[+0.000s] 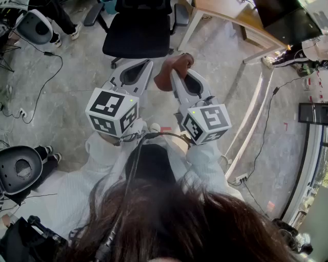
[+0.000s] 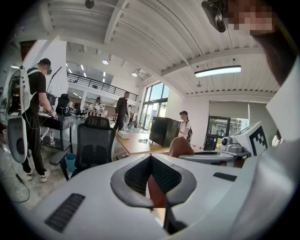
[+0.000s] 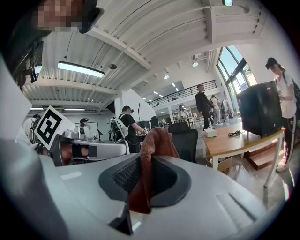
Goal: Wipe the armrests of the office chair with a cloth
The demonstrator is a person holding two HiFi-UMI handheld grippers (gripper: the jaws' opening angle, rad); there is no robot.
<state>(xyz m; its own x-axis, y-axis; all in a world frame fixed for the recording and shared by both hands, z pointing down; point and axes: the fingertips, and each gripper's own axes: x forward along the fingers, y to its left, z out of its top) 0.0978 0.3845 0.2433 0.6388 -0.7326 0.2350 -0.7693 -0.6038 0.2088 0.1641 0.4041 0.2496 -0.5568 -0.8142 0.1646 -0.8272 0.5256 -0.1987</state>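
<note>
- The right gripper (image 3: pixel 146 171) has its jaws closed on the reddish-brown cloth (image 3: pixel 157 140). The cloth is pinched between the pads and bunches up past the jaw tips.
- The left gripper (image 2: pixel 152 161) is just to the right gripper's left, their tips close together. Its jaws are pressed together. A thin reddish strip shows in the slit between them, and what it is cannot be told.
- From the left gripper, the cloth shows as a rounded lump just off to its right.
- On the floor ahead of both tips, and apart from them, stands the black office chair (image 1: pixel 136 33), its seat facing the grippers.
- Its armrests, one (image 1: pixel 92 14) ahead to the left and the other (image 1: pixel 180 14) ahead near the right gripper's line, are both clear of the cloth.
- Further ahead to the right is a wooden table (image 3: pixel 234 138) carrying a dark box (image 3: pixel 260 110).
- Several people stand in the room beyond.
</note>
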